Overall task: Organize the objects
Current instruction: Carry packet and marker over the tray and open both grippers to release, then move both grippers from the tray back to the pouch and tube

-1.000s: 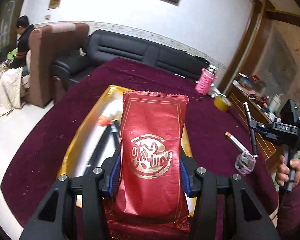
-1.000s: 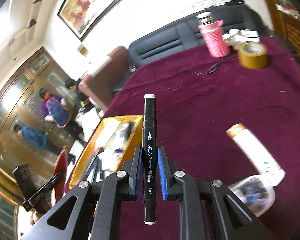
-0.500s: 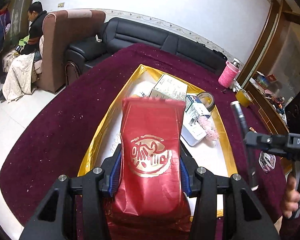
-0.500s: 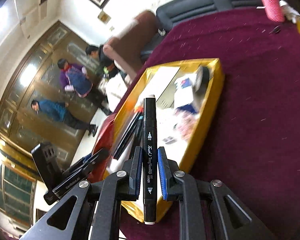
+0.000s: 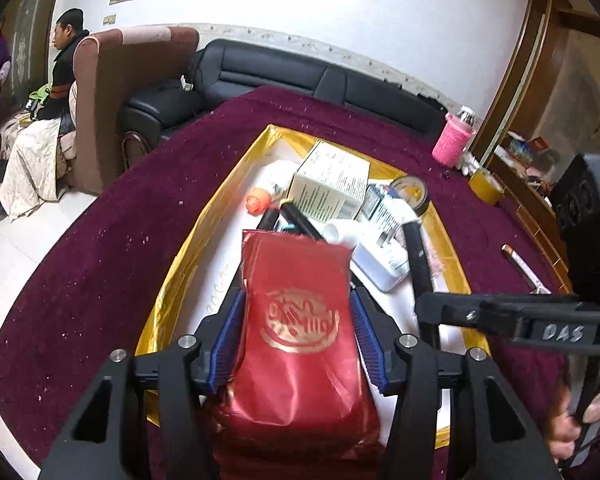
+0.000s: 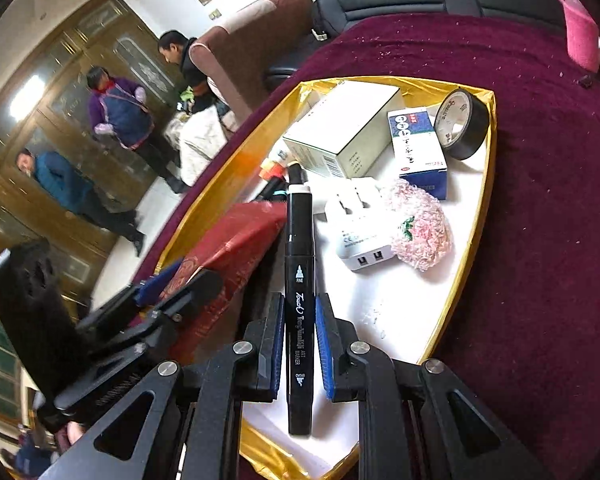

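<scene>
The left claw (image 5: 296,332) pinches a red foil pouch (image 5: 296,344) between its blue pads, held above the near end of the gold-rimmed tray (image 5: 172,280) on the maroon worktop (image 5: 100,260). The right claw (image 6: 298,344) clamps a black marker (image 6: 299,280) lengthwise over the same tray (image 6: 480,216). Inside the tray lie a white box (image 6: 340,128), a tape roll (image 6: 462,124), a white charger (image 6: 360,232) and a pink fluffy item (image 6: 420,232).

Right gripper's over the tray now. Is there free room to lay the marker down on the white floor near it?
Probably yes. The right gripper holds the black marker above bare white tray floor; the charger and pink yarn piece lie farther in.
</scene>
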{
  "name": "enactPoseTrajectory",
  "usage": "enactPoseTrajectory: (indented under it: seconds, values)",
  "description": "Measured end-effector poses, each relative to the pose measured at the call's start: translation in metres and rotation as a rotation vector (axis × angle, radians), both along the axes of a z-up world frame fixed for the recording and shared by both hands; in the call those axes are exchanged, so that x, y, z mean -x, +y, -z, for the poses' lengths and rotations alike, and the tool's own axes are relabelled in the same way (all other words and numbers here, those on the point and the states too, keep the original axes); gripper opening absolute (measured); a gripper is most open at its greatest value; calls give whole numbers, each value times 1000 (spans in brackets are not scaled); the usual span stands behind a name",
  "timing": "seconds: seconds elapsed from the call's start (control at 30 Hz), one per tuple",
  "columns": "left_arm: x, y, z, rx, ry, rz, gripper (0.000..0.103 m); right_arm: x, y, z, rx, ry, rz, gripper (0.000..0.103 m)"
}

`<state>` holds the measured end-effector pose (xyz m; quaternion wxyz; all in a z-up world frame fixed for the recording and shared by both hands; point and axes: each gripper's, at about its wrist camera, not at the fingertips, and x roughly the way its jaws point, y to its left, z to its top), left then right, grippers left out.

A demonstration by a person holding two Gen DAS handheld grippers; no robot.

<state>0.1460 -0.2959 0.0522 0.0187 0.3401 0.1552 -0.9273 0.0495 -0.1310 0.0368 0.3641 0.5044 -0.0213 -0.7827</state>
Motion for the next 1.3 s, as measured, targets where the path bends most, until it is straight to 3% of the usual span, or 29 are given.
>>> enactPoseTrajectory:
  seconds: [0.13,0.37,0.53,0.63,0.87,1.07,1.3]
  values:
    - [-7,-4,-9,-23,48,1,68,0,-8,0,-37,37,-6,18]
    - [-22,-18,-25,-53,108,-49,84,-2,-15,0,-71,71,16,22]
    - [-24,-15,-35,-2,106,-91,91,-6,-8,-3,-56,85,51,73]
    - [-25,-7,-43,59,106,-116,91,-13,-1,-11,-41,114,73,84]
    - [-27,30,-63,268,124,-142,92,-23,13,-25,-26,179,117,90]
    - [-23,49,-68,346,111,-133,93,-21,29,-27,-19,192,153,90]
    - [-16,64,-65,376,81,-106,94,-17,47,-22,2,174,185,90]
